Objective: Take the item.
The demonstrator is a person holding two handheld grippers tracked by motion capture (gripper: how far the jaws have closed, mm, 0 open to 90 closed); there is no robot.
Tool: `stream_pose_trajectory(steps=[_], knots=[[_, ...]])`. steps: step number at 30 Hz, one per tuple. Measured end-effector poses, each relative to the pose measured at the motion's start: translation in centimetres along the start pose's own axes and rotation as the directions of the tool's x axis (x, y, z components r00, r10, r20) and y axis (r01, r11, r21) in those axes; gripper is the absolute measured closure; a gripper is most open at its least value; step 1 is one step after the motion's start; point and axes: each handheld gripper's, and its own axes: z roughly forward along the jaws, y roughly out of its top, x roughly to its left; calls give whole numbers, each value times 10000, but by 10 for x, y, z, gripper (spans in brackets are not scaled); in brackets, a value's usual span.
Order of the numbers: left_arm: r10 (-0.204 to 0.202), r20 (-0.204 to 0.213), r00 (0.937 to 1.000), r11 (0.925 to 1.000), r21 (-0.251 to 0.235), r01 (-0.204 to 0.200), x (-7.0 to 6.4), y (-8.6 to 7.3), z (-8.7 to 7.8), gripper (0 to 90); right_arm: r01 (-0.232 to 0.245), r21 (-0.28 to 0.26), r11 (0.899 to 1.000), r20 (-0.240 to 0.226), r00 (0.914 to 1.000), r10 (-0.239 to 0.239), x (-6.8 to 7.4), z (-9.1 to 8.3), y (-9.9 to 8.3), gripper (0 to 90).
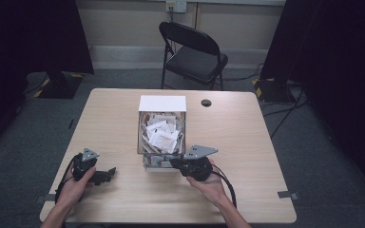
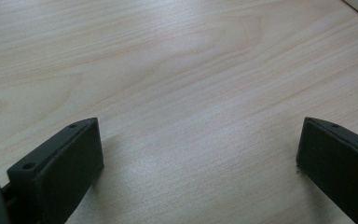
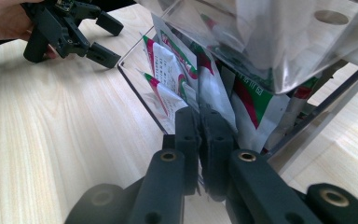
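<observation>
White sachets (image 1: 161, 134) with red and green print fill a clear plastic dispenser box (image 1: 162, 107) at the table's (image 1: 247, 142) centre. Right gripper (image 1: 177, 163) is at the box's near bottom opening, jaws clenched on one sachet (image 3: 177, 105) at its lower edge. Left gripper (image 1: 109, 174) rests on the tabletop well apart to the left, jaws spread, holding nothing.

Printing on the white paper packets (image 1: 163, 135) in the clear plastic box (image 1: 141, 124): too small to read.
Right gripper (image 3: 200, 122) tips: pressed together, what sits between them is hidden.
Clear box top: cut off in the right gripper view.
</observation>
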Motion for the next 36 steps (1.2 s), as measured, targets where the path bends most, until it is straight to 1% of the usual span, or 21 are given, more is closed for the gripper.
stream_pose_trajectory(steps=[6,8,10,13,20,36], knots=[[-17,-1,10000,10000,-13,17,0,0,0,0,74,-17,10000,-54,10000,-74,0,-1,2,893],[-49,1,10000,10000,-24,49,0,0,0,0,-44,-134,9999,-104,9999,43,-2,-3,2,898],[-14,1,10000,10000,-13,14,0,0,0,0,-105,-142,9998,-122,9999,103,-2,-4,2,898],[-5,2,10000,10000,-4,5,0,0,0,0,-56,-159,9999,-74,10000,55,-1,-5,2,898],[-13,0,10000,10000,-6,13,0,0,0,0,-80,-275,9996,-218,9997,74,0,-10,7,900],[-21,3,10000,10000,-40,21,0,0,0,0,-79,-314,9995,-309,9995,69,4,-11,9,900]])
